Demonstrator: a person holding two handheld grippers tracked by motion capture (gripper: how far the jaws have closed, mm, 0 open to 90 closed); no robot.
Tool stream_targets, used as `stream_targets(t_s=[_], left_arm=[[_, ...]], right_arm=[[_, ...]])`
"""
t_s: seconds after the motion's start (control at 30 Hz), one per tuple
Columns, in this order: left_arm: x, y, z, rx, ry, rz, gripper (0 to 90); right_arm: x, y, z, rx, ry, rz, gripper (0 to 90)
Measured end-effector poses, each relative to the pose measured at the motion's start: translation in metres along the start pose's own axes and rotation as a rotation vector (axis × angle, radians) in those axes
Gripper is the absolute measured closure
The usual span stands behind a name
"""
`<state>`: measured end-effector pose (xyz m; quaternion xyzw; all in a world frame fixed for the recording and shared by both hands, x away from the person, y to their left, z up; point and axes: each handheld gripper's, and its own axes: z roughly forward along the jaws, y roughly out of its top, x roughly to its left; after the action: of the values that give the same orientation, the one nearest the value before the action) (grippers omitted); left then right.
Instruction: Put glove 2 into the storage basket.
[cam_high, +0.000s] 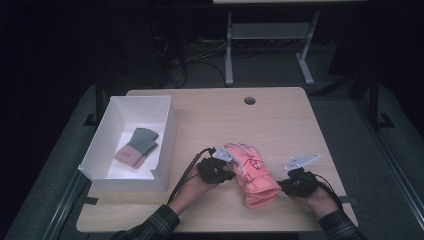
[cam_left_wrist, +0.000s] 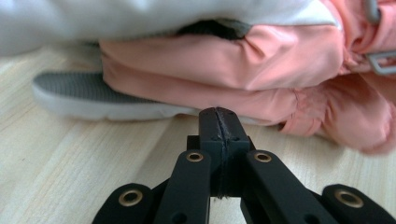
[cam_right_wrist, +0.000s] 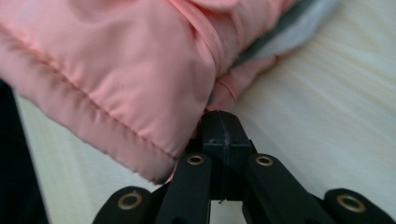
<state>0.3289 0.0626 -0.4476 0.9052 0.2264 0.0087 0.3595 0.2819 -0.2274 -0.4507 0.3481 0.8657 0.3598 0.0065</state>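
A light wooden surface (cam_high: 280, 120) with rounded corners stands in a dark room; a round cable hole (cam_high: 249, 100) sits near its far edge at about 12 o'clock. Beyond it, on the grey floor, are loose cables (cam_high: 200, 62) and the pale metal legs of another desk (cam_high: 270, 42).

One white open box (cam_high: 111, 125) rests at about 9 o'clock on the surface. Inside it lies one pair of small knit gloves (cam_high: 137, 147), grey with pink cuffs, stacked together.

One pair of salmon-pink padded gloves (cam_high: 250, 172) lies at about 6 o'clock, one on the other, between two grippers.

The left gripper (cam_high: 223, 167) touches the pink gloves' left side. In the left gripper view its fingers (cam_left_wrist: 211, 127) are pressed together with nothing between them, tips just at the fabric edge on the wood.

The right gripper (cam_high: 284, 185) sits at the gloves' right lower edge. In the right gripper view its fingers (cam_right_wrist: 212, 130) are also pressed together, tips against a pink fold; whether any fabric is pinched I cannot tell

Two plaid sleeves (cam_high: 150, 225) come in from 6 o'clock
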Motion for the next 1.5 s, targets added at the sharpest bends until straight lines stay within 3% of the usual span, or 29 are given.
stream_targets(t_s=[0.37, 0.8, 0.97, 1.03, 1.1, 1.13, 1.2, 1.23, 1.5], left_arm=[[0.008, -0.006, -0.011, 0.000, 0.008, -0.001, 89.7], [0.021, -0.012, -0.023, -0.019, 0.029, -0.042, 89.7], [0.025, -0.011, -0.029, -0.028, 0.055, -0.069, 89.7], [0.027, -0.010, -0.034, -0.018, 0.060, -0.055, 89.7], [0.027, -0.010, -0.037, -0.028, 0.068, -0.076, 89.7], [0.028, -0.009, -0.039, -0.017, 0.073, -0.067, 89.7], [0.027, -0.009, -0.042, -0.034, 0.074, -0.097, 89.7], [0.027, -0.008, -0.044, -0.037, 0.075, -0.098, 89.7], [0.027, -0.005, -0.053, -0.045, 0.078, -0.104, 89.0]], right_arm=[[0.035, 0.013, 0.023, -0.008, 0.083, -0.074, 90.0], [0.064, 0.031, 0.050, -0.015, 0.108, -0.127, 90.0], [0.060, 0.026, 0.039, -0.011, 0.076, -0.109, 90.0], [0.055, 0.022, 0.031, -0.023, 0.061, -0.099, 90.0], [0.049, 0.019, 0.021, -0.044, 0.043, -0.093, 90.0], [0.046, 0.019, 0.015, -0.060, 0.033, -0.084, 90.0], [0.042, 0.019, 0.007, -0.089, 0.021, -0.074, 90.0], [0.040, 0.020, 0.001, -0.106, 0.018, -0.058, 90.0], [0.033, 0.043, -0.007, -0.201, -0.010, -0.080, 90.0]])
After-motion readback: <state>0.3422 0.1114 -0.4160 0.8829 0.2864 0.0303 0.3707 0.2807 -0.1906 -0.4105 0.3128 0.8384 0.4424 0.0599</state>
